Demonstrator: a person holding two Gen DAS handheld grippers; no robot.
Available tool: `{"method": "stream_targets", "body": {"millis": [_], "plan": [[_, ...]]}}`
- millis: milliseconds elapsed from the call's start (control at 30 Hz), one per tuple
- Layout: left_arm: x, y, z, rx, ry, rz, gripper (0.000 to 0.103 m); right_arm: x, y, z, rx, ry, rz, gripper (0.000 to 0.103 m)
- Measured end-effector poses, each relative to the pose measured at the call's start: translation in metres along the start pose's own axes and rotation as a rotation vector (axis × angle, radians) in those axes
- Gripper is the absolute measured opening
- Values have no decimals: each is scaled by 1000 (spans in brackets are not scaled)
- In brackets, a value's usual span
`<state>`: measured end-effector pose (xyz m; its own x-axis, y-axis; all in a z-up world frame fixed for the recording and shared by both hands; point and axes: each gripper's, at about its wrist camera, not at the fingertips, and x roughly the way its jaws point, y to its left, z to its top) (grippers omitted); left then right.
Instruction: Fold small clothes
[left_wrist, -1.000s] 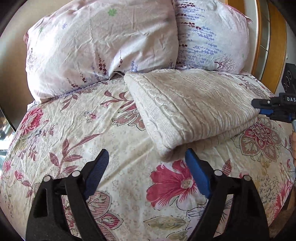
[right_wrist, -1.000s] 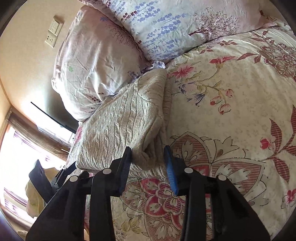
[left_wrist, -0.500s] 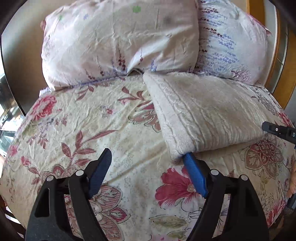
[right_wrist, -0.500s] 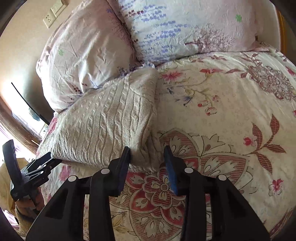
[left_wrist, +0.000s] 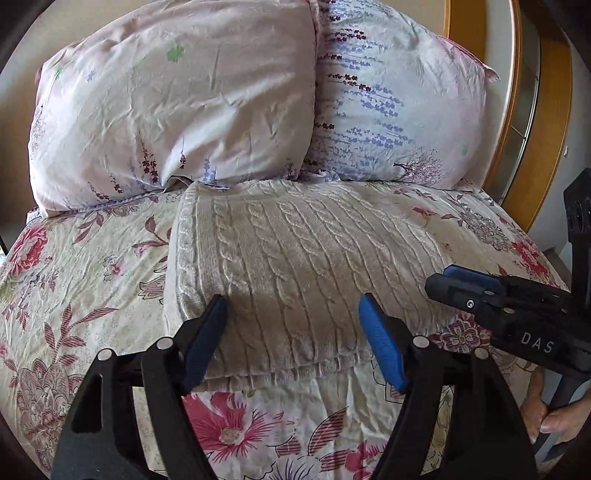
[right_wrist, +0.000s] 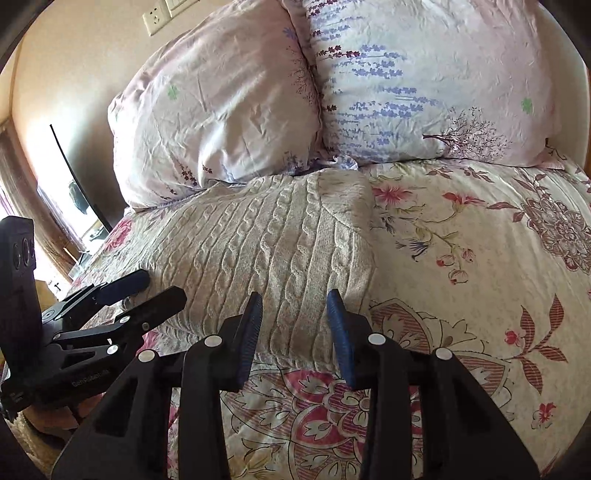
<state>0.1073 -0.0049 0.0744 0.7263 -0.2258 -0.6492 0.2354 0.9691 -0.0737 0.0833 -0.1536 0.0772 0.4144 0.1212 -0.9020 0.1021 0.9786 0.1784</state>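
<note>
Both tongs point forward side by side, jaws parted: the left tongs (left_wrist: 291, 325) spread wide, the right tongs (right_wrist: 293, 317) narrower, gripping nothing.

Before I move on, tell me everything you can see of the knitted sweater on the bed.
The sweater is cream, thick cable knit, folded into a neat, roughly rectangular stack of several layers with a ribbed hem along its near edge. It lies flat on the flowered bedspread, its far edge tucked against the two pillows. The open left gripper and open right gripper each straddle the near edge; whether their fingers touch the knit is unclear.
</note>
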Motion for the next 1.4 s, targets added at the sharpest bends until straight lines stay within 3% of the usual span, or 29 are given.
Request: {"method": "stream_targets", "body": {"millis": [300,567,900,1033,1133,1167,1233,1267,1400], "plan": [[8,-4,-4,32,31,46,78,7,4,-3,-32,24,-50,38],[19,-2,-9,28,67,42,80,13,-3,-5,-2,51,-39,39],[35,-7,-8,49,138,68,90,22,-3,-8,-28,55,-71,45],[35,-8,-7,53,130,48,96,20,-14,-5,23,52,-14,48],[11,0,-8,30,60,12,95,-3,-21,-4,95,-5,38,47],[-1,5,-9,13,29,12,96,-12,-20,-4,92,-31,12,50],[-24,19,-11,-18,-34,28,101,-28,-17,-4,61,-76,-74,91],[-34,28,-13,-37,-56,45,101,-35,-15,-6,41,-93,-106,99],[-51,54,-24,-95,-45,125,101,-46,-4,-13,-16,-111,-245,102]]}}
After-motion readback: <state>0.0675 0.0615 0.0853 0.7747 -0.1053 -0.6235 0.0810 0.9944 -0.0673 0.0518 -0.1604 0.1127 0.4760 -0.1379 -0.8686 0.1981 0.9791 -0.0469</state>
